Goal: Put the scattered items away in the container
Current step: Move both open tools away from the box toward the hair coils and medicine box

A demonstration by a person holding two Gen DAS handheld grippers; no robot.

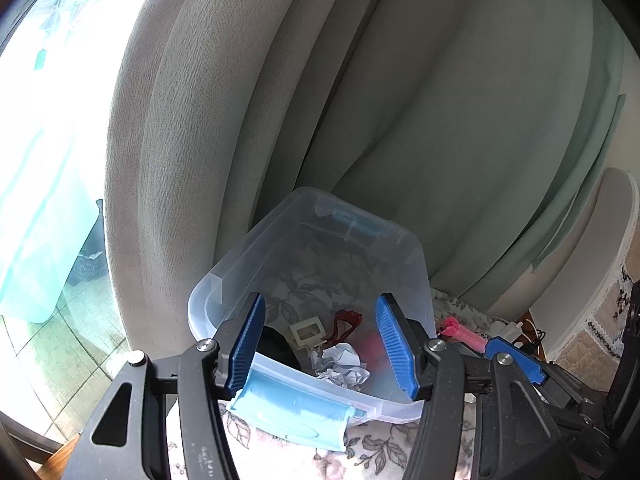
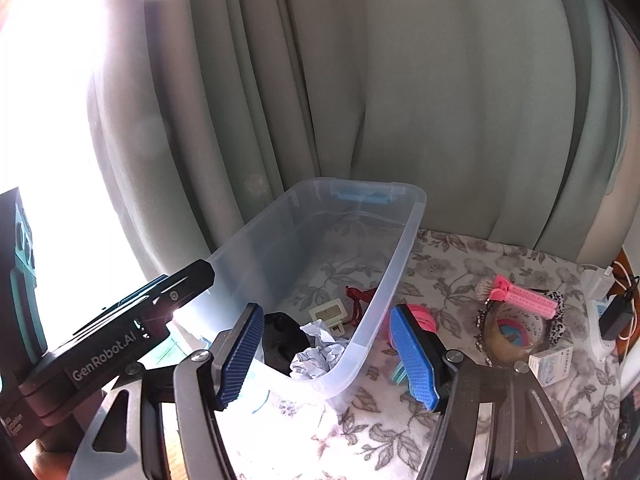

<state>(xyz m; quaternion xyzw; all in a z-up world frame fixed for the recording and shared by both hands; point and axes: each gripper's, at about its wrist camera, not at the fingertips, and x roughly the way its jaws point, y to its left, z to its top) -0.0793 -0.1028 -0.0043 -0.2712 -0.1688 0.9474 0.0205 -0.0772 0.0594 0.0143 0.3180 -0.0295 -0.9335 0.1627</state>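
A clear plastic bin [image 1: 240,256] [image 2: 404,240] with blue latches stands on a floral cloth. Inside lie a crumpled paper ball [image 1: 342,366] [image 2: 318,356], a white rectangular frame piece [image 1: 306,334] [image 2: 326,312], a red clip [image 1: 346,322] [image 2: 358,300] and a black item [image 1: 276,344] [image 2: 282,340]. My left gripper [image 1: 322,344] is open and empty over the bin's near end. My right gripper [image 2: 326,354] is open and empty, straddling the bin's near right corner. A pink hair roller clip [image 2: 520,294] [image 1: 460,330] and pink bands [image 2: 424,318] lie outside, right of the bin.
Grey-green curtains [image 2: 400,80] hang close behind the bin. Right of it are a round brown jar [image 2: 510,332], a spotted scrunchie [image 2: 558,312], a small box [image 2: 550,366] and a white charger with cables [image 2: 600,280]. The left gripper's body [image 2: 120,340] shows at left.
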